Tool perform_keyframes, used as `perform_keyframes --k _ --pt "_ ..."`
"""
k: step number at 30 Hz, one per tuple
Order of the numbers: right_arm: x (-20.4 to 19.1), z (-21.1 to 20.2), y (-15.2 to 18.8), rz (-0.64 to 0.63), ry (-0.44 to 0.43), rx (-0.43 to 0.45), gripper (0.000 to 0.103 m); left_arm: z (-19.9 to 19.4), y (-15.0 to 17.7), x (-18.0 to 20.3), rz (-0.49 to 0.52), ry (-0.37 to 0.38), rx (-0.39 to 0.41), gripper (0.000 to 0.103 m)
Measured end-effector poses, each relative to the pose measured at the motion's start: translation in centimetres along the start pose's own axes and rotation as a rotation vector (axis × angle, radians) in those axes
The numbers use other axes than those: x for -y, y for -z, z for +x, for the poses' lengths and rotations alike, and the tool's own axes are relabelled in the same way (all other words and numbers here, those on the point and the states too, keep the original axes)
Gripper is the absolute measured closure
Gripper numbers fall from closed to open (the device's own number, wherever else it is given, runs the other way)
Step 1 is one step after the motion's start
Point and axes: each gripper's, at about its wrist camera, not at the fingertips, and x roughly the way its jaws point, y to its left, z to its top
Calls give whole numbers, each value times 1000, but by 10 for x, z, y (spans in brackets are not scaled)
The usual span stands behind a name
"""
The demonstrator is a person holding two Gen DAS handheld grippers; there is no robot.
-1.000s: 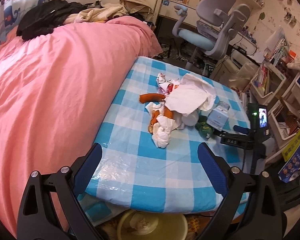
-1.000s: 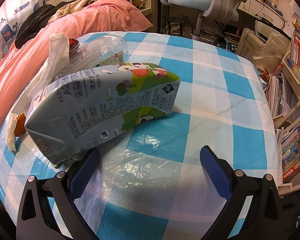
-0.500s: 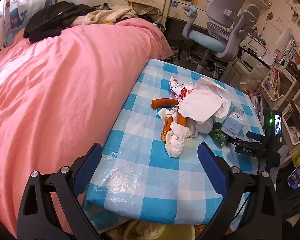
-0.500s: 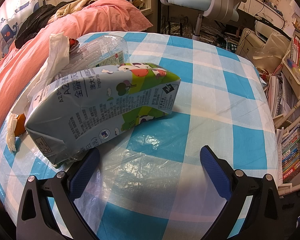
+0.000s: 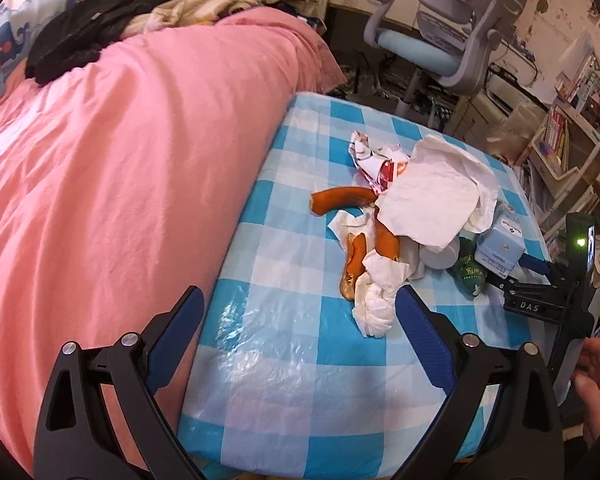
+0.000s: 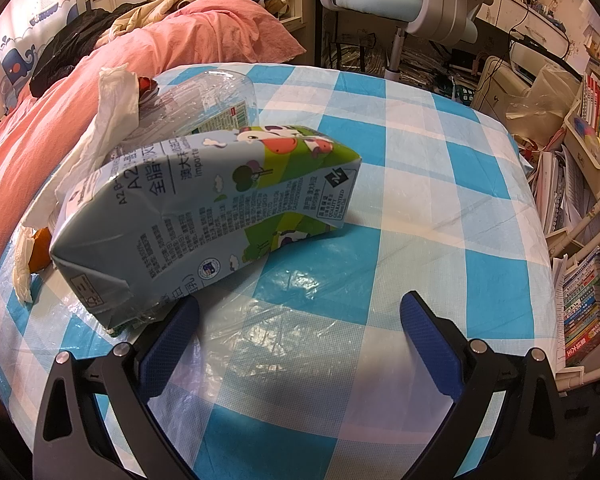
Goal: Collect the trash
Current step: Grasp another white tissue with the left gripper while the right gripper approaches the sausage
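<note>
Left gripper (image 5: 298,312): fingers (image 5: 176,330) spread wide apart, nothing between them; held above the near edge of the bench, aimed down and forward along its length.
Right gripper (image 6: 300,314): fingers (image 6: 428,330) spread wide apart, nothing between them; held low over the bench, close to the surface, the left finger tip just beside the near end of the milk carton. Whether they touch cannot be told.
Right hand (image 5: 598,384): bare, at the right border of the left wrist view, behind the black body of the right gripper.
Milk carton (image 6: 204,224): lies on its side, squashed, near the right edge of the bench; its near end points at the right gripper.
Plastic bottle (image 6: 204,96): clear, crumpled, lying just behind the carton and touching it.
White tissue (image 5: 432,196): large sheet draped over the heap in the middle of the bench.
Crumpled tissue (image 5: 374,304): at the near end of the heap, just ahead of the left gripper's right finger.
Orange peel (image 5: 340,198): long strip at the heap's left side, more pieces under the tissue.
Bench (image 5: 292,368): covered in blue-and-white check plastic.
Bed (image 5: 112,168): pink cover, along the bench's left edge.
</note>
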Motion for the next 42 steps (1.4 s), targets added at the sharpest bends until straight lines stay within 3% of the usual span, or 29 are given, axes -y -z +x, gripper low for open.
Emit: perform_keyframes --k 4,8,12,14,15,17,18,25,29,32,36,38,40,42 --pt "0 -1 1 0 0 0 7 20 3 24 48 67 -75 10" --pt "0 0 0 0 0 0 7 34 10 62 216 -24 -69 10" --pt "1 0 1 3 -1 -3 7 50 10 67 228 -70 -97 11" --pt "0 -2 1 5 -2 -23 7 57 9 64 209 -70 -120 20" --pt "-1 -3 2 -1 -4 -43 7 60 9 62 201 -65 -129 30" --pt "-5 -7 3 -28 -20 -125 7 66 8 59 186 -34 -152 58" --pt "-8 -12 7 -44 -32 -150 7 67 7 57 178 -13 -170 80" --pt "-45 -49 24 -165 -156 -98 7 24 -2 54 182 98 -115 83" --pt "-65 -56 23 -145 -303 -85 7 8 -1 49 190 93 -81 83" --pt "-82 -61 23 -163 -329 -69 7 4 -2 43 189 97 -92 83" --pt "-98 -63 22 -144 -376 -23 7 -9 -9 30 129 87 -38 83" --pt "-108 -63 19 -136 -399 7 10 -17 -13 25 104 88 -3 83" --pt "-118 -60 17 -137 -412 24 22 -22 -16 21 79 96 22 83" --pt "-126 -57 13 -123 -413 36 26 -29 -19 16 51 102 47 83"
